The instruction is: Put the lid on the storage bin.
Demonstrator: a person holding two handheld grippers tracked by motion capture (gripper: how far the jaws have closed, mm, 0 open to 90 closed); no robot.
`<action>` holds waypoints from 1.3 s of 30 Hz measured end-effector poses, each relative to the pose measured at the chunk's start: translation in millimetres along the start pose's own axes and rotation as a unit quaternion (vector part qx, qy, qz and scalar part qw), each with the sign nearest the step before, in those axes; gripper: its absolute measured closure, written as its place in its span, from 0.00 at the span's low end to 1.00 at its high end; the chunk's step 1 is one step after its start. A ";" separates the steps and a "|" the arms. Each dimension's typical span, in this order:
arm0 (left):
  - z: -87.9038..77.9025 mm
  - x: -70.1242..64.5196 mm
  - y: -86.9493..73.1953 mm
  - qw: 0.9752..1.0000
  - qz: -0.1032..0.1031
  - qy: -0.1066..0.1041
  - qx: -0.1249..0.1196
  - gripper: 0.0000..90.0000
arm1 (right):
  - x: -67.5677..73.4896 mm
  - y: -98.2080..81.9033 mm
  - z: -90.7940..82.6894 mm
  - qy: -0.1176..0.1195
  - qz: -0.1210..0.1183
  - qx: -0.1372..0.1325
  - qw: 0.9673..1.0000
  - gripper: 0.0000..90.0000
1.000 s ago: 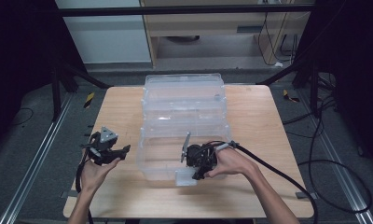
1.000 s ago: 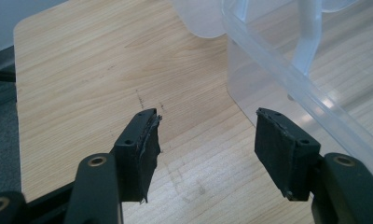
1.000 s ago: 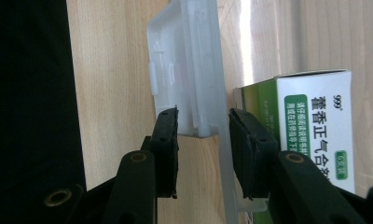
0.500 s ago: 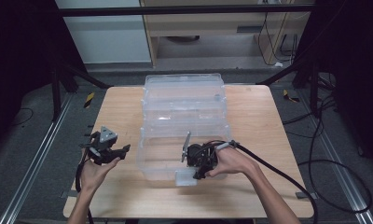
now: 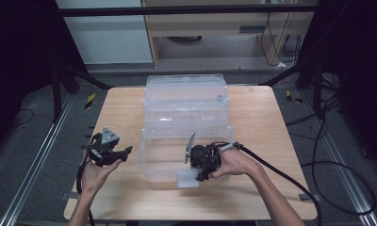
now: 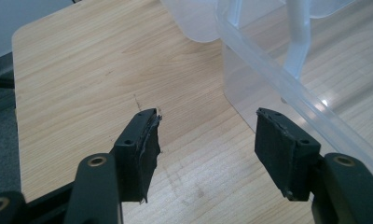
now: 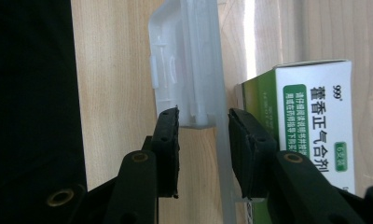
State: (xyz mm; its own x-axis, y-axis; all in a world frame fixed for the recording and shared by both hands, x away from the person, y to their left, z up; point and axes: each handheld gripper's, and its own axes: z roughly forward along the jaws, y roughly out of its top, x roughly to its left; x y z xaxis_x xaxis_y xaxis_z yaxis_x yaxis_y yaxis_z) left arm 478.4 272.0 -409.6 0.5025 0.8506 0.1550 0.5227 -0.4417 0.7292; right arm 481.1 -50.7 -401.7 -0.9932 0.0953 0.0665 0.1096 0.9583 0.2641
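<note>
- Right tongs point(image 7: 203, 119): we see the jaws straddling the latch point(image 7: 184, 65) on the near wall of the clear box point(image 5: 186, 127). The left pad sits just outside the latch flap; the right pad sits inside the wall. A gap shows beside at least one pad, so we read the jaws as apart and not yet pressing.
- In the high view the right tongs point(image 5: 201, 175) point down at the near edge of the box, where the latch point(image 5: 187, 179) juts out over the table point(image 5: 257, 117).
- Left tongs point(image 6: 205, 133): jaws wide apart, nothing between them. They hang over bare wood just beside the left wall of the box point(image 6: 287, 84).
- In the high view the left tongs point(image 5: 126, 151) are held clear of the box, near its left side.
- A green and white carton point(image 7: 310, 121) lies inside the box, right behind the near wall.
- Step in hand, as we judge it: working the front latch of the box.
- Next move calls for closing the right tongs on the latch flap, then swinging it about its hinge. We advise bracing the box with the left tongs, since a light box may slide.
</note>
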 end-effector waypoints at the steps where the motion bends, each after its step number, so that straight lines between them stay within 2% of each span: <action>1: -0.2 0.1 0.3 1.000 0.000 -0.001 0.000 0.43 | -0.2 -0.1 -0.1 0.001 0.002 0.000 1.000 0.72; 6: -3.5 0.2 5.9 1.000 0.007 -0.003 -0.007 0.44 | 0.2 0.0 -0.1 0.000 0.003 0.000 1.000 0.72; 14: -21.3 -0.9 29.9 0.998 0.033 -0.009 -0.044 0.44 | 0.4 0.5 -0.2 -0.001 0.004 0.002 1.000 0.72; 19: -25.6 -5.0 43.4 0.997 0.057 -0.008 -0.046 0.44 | 0.2 0.4 -0.8 -0.002 0.002 0.003 1.000 0.72; 24: -27.2 -5.9 58.0 0.996 0.074 -0.009 -0.048 0.44 | 1.0 0.2 -0.9 -0.005 0.003 0.002 1.000 0.72; 33: -27.8 -12.9 89.4 0.991 0.124 -0.006 -0.045 0.45 | 0.8 -0.3 -0.9 -0.004 0.002 -0.001 1.000 0.72; 39: -26.6 -14.7 103.9 0.990 0.134 -0.004 -0.047 0.45 | 1.0 0.0 -1.2 -0.004 0.005 0.000 1.000 0.73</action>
State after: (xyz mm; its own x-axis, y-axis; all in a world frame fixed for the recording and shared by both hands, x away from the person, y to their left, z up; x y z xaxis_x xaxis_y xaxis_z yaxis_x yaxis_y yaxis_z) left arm 507.0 221.2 -318.3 0.6200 0.7039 0.3465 0.3040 -0.6227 0.7210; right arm 480.2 -50.9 -400.5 -0.9923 0.1080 0.0610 0.1204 0.9571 0.2637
